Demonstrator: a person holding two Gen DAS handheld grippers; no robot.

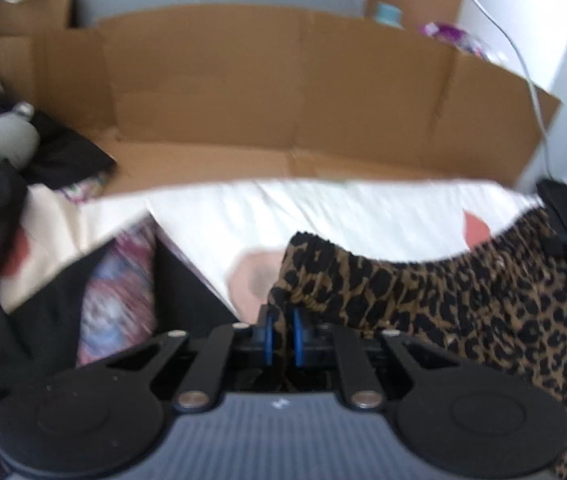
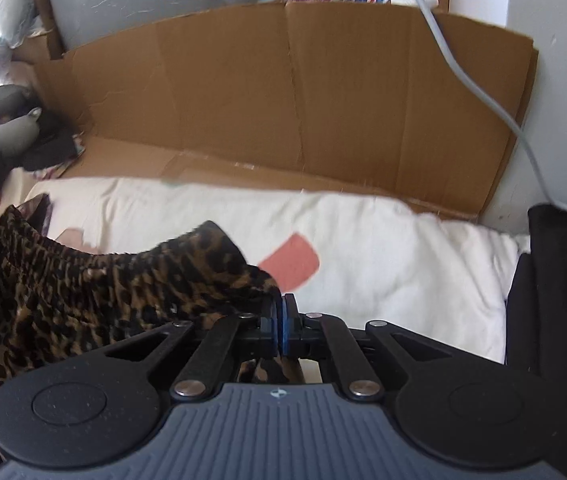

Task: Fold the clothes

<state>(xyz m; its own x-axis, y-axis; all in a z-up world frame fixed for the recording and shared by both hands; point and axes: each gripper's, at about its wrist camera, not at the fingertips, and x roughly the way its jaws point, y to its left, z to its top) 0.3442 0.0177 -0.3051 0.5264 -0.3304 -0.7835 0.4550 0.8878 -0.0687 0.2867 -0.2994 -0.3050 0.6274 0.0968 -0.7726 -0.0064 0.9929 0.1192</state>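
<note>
From the left wrist view, the left gripper (image 1: 282, 334) was clenched on a corner of the leopard-print garment (image 1: 463, 300), a fold of the cloth pinched between its blue pads (image 1: 269, 336). The garment's gathered waistband ran from that corner across toward the right edge of the bed, sagging in the middle, and the rest of the fabric hung down at the lower right. Under it lay a white bedsheet (image 1: 323, 216) with pink patches. A flattened cardboard sheet (image 1: 275, 92) stood propped along the far edge of the bed, and a white cable (image 1: 523, 72) dropped in front of its right end. At the bed's left edge lay a heap of dark clothes (image 1: 63, 152) and a multicoloured patterned cloth (image 1: 119, 292); a grey rounded object near the far left corner was too blurred to identify.

From the right wrist view, the right gripper (image 2: 283, 320) was closed tight, its blue pads (image 2: 283, 334) pressed together on the opposite corner of the leopard-print garment (image 2: 63, 292). The waistband stretched from that corner toward the left edge of the bed, lifted off the bedsheet (image 2: 383, 260), with the body of the garment falling away at the lower left. The cardboard sheet (image 2: 283, 100) lined the far edge, the cable (image 2: 479, 84) crossing its right portion. A black fabric item (image 2: 563, 288) sat at the bed's right edge, and dark clothes (image 2: 51, 148) lay at the far left corner.
</note>
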